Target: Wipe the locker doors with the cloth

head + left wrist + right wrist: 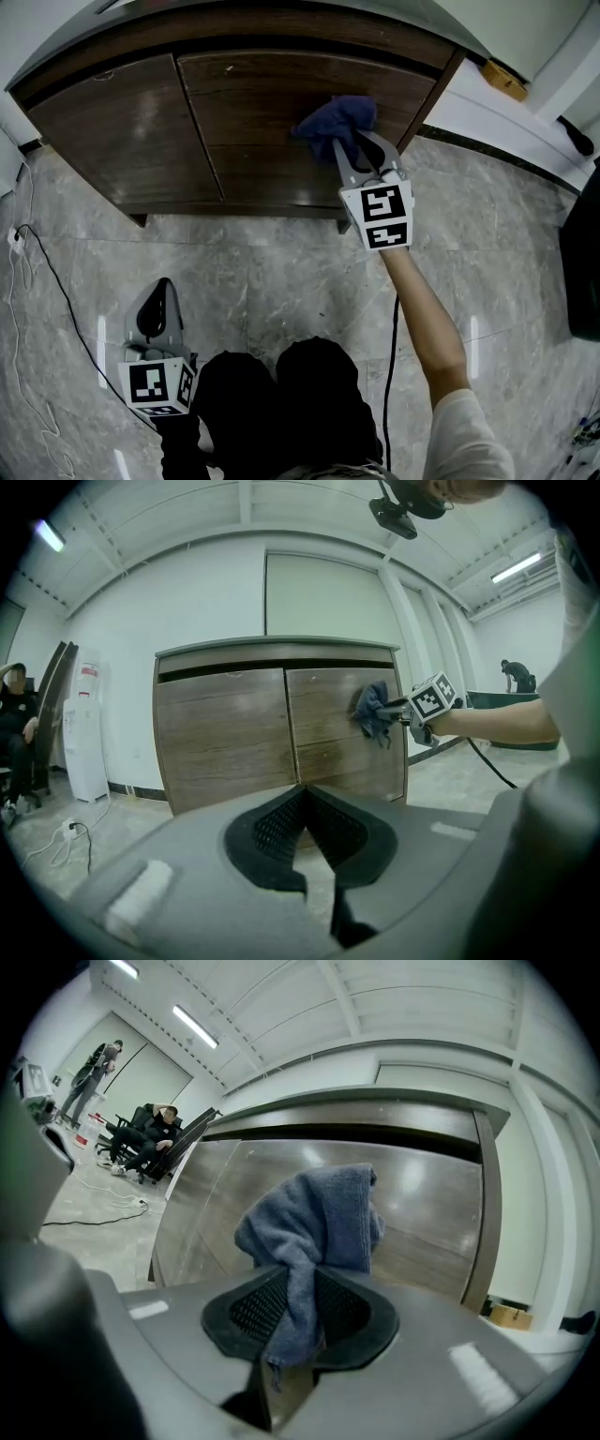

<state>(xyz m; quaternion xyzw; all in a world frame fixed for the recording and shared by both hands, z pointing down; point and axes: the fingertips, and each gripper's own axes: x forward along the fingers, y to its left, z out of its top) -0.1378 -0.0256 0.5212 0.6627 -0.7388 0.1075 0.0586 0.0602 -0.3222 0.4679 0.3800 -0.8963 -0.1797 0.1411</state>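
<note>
Head view, left gripper: low at the left over the floor, well apart from the locker; claw pressed together, nothing between the pads.
Floor: grey marbled tiles; a thin black cable trails along the left.
Locker: brown wood-grain cabinet with two doors.
Left door: closed, contents hidden.
Right door: closed, contents hidden; pale scuffs on the veneer.
Cloth: blue-grey towelling, crumpled into a loose wad at the face of the right door, upper part, near its right edge; one twisted tail runs back down between the right pads.
Right gripper: pointed at the right door, claw pinching the cloth's tail; bare forearm and light sleeve behind it.
Cardboard box: on the floor just right of the locker; contents can't be seen.
</note>
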